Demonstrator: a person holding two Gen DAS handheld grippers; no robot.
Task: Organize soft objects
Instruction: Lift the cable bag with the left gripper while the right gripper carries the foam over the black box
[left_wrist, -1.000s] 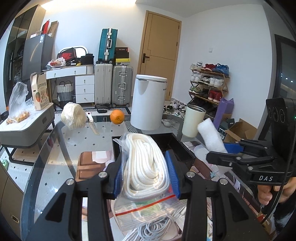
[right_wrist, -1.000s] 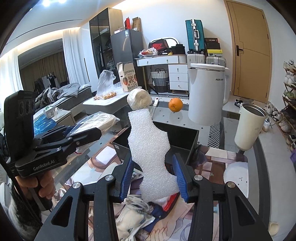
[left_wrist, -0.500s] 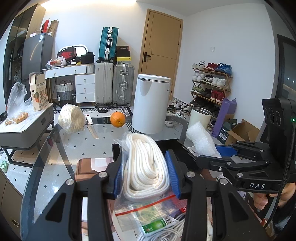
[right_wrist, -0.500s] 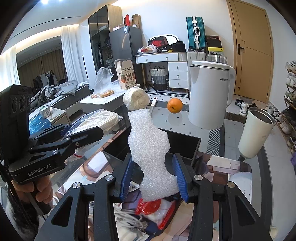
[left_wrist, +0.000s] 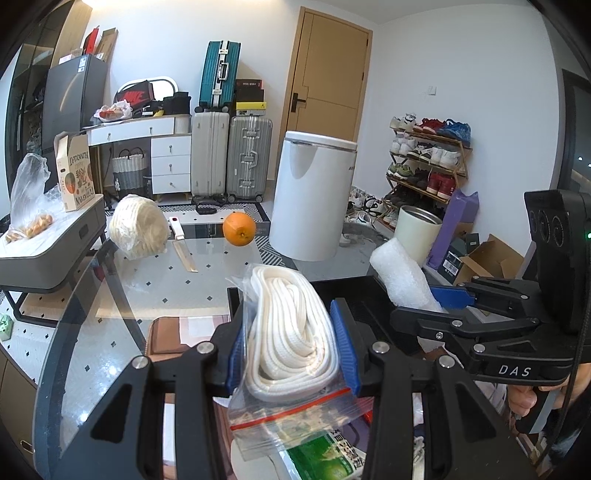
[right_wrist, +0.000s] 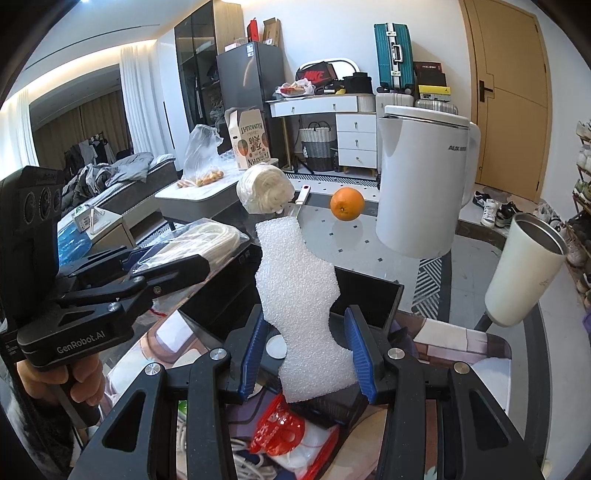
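your left gripper (left_wrist: 291, 350) stays clamped on the bagged white rope (left_wrist: 288, 332), your right gripper (right_wrist: 306, 354) on the white foam piece (right_wrist: 299, 295). since a second ago both have carried their loads forward, above the near edge of the black tray (right_wrist: 369, 291) on the bench (left_wrist: 155, 280); the orange (left_wrist: 239, 228) and white canister (left_wrist: 314, 195) look nearer.

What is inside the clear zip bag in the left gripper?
The zip bag holds a coiled white rope, pressed by the left gripper. The bag's back side is hidden.
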